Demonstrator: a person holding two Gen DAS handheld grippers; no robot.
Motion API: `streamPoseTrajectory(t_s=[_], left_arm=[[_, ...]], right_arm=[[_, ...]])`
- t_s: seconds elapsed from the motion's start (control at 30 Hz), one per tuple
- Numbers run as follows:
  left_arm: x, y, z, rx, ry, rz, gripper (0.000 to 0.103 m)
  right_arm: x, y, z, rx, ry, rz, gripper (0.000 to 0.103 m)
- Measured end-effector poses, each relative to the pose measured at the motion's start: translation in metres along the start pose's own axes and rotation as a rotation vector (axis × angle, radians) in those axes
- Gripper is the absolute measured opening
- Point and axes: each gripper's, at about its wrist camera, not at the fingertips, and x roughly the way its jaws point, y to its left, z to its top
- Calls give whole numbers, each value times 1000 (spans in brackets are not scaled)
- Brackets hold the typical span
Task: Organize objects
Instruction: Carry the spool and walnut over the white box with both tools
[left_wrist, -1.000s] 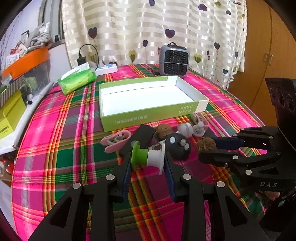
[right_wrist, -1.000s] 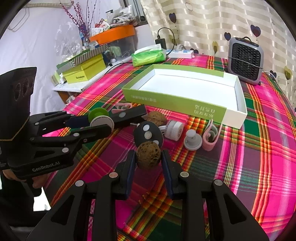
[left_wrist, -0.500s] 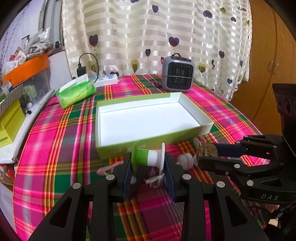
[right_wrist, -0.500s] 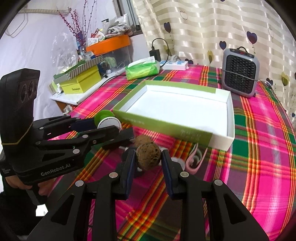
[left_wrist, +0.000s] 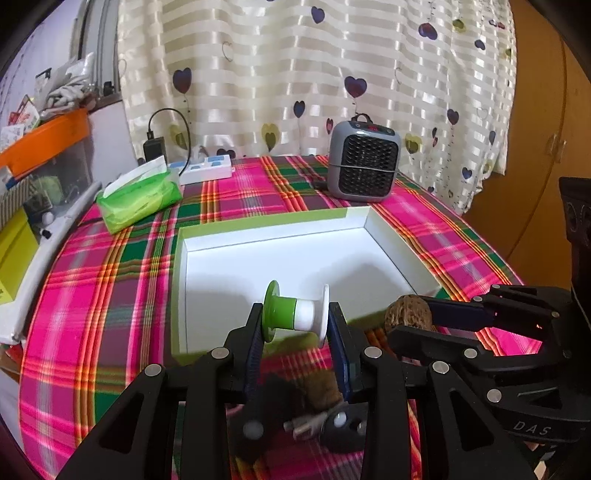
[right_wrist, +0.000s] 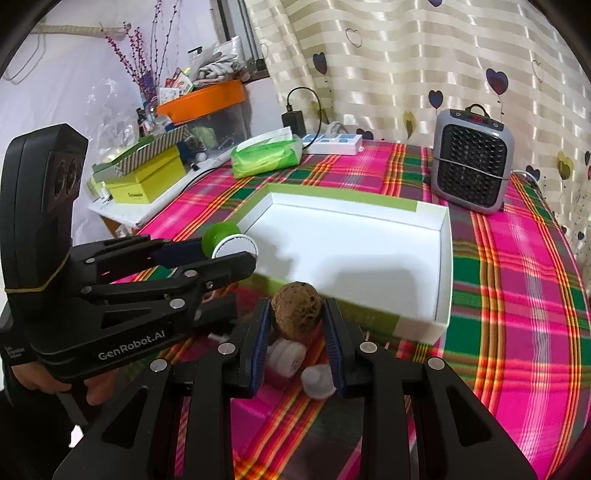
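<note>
Grippers of mine both grip: left gripper (left_wrist: 295, 325) clamps the spool (left_wrist: 295, 314), right gripper (right_wrist: 295, 325) the walnut (right_wrist: 295, 308), near the box (right_wrist: 441, 266).

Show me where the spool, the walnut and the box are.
spool (left_wrist: 295, 314), left wrist view, its middle barrel.
walnut (right_wrist: 296, 309), right wrist view, its front face.
box (right_wrist: 442, 273), right wrist view, its right wall.

Left gripper (left_wrist: 295, 325): tilted downward, jaws part-closed, pads pressing both flanged ends of green-and-white spool (left_wrist: 295, 314), held over near edge of green-walled box (left_wrist: 402, 258). Right gripper (right_wrist: 295, 325): same downward tilt, jaws clamped on brown walnut (right_wrist: 296, 308), just short of box's near wall. Grippers side by side, close, apparently not touching. Bare hand (right_wrist: 55, 384) wrapped round left gripper's handle, low, nearer than box; fingers partly hidden.
</note>
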Motion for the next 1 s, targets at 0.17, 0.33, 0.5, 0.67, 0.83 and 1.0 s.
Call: streamPoseTrajectory(t_s=[0.17,0.33,0.5,0.67,0.83,1.0], left_arm=[[13,0,9,-9,9,6,31],[27,0,15,-15,26,11,31],[40,1,18,-16,42,21,31],[51,4,20,-28,57,20,31],[60,7,22,-31,71,32,31],[70,7,20,-25,94,38,31]], right_arm=[[10,-8,8,13,6,-8,30],[22,-14,14,15,21,-16,30],[32,-21,19,24,31,-28,30],[41,-27,24,24,38,-44,30],[53,-33,27,27,56,-63,30],[62,-39,27,34,80,-74,30]])
